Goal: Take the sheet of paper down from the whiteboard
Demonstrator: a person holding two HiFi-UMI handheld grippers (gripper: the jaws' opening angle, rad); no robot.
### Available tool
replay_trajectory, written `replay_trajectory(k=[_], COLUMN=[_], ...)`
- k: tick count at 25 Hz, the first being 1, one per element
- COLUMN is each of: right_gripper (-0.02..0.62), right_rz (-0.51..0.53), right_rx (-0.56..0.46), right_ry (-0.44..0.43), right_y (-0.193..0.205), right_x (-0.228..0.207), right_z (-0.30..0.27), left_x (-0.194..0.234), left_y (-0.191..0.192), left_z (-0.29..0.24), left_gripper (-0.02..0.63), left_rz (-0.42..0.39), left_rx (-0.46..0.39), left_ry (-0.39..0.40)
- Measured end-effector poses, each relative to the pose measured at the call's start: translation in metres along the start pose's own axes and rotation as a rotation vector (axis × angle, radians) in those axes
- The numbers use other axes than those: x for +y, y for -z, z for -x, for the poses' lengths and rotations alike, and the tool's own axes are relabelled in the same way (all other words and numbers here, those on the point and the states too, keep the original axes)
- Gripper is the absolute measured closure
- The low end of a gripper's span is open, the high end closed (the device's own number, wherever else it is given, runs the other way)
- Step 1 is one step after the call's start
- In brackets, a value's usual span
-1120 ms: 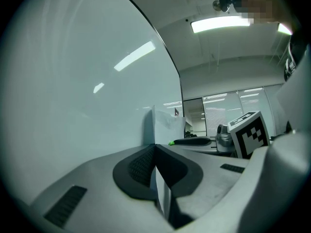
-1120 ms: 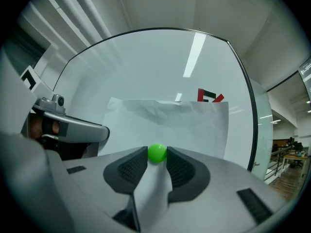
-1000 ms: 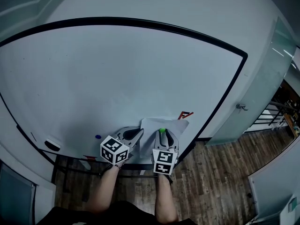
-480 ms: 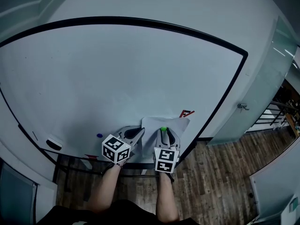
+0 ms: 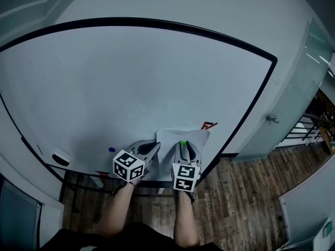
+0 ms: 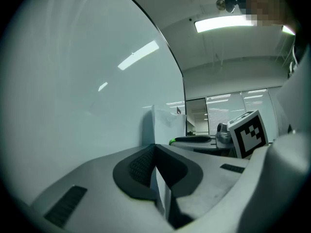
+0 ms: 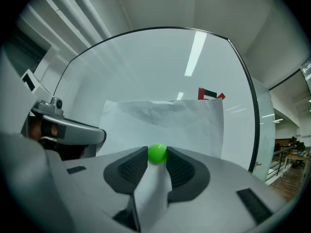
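Note:
A white sheet of paper (image 5: pixel 168 139) hangs low on the whiteboard (image 5: pixel 131 82), near its right edge. A small green magnet (image 5: pixel 182 143) sits on the sheet. My right gripper (image 5: pixel 182 147) points level at the board, and its pads are closed on the green magnet (image 7: pixel 156 152), with the creased paper (image 7: pixel 165 120) behind. My left gripper (image 5: pixel 153 148) is at the sheet's left edge. In the left gripper view its jaws (image 6: pixel 155 165) are shut on the paper's edge (image 6: pixel 167 125), which stands out from the board.
A red and black mark (image 5: pixel 208 125) sits on the board just above the sheet's right corner. A blue magnet (image 5: pixel 111 150) and an eraser (image 5: pixel 61 157) lie to the left. The board's black frame (image 5: pixel 256 106) and a glass door (image 5: pixel 293 103) are on the right.

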State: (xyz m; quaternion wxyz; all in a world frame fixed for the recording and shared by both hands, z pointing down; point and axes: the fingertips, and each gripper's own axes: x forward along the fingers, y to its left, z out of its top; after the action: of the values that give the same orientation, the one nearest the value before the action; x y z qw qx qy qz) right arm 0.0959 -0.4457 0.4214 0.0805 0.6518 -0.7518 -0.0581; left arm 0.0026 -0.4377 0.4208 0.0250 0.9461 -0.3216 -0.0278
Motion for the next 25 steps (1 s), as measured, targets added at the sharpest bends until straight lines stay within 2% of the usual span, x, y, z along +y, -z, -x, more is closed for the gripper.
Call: replay_trajectory(k=[25], right_gripper=[0.465], right_rz=[0.017], right_rx=[0.019], right_ry=[0.003], right_y=[0.009], right_x=[0.009], right_z=[0.0], left_x=[0.015], left_y=[0.008], left_z=[0.026], left_gripper=[0.586], left_rz=[0.021], left_rx=[-0.004], left_ry=[-0.057])
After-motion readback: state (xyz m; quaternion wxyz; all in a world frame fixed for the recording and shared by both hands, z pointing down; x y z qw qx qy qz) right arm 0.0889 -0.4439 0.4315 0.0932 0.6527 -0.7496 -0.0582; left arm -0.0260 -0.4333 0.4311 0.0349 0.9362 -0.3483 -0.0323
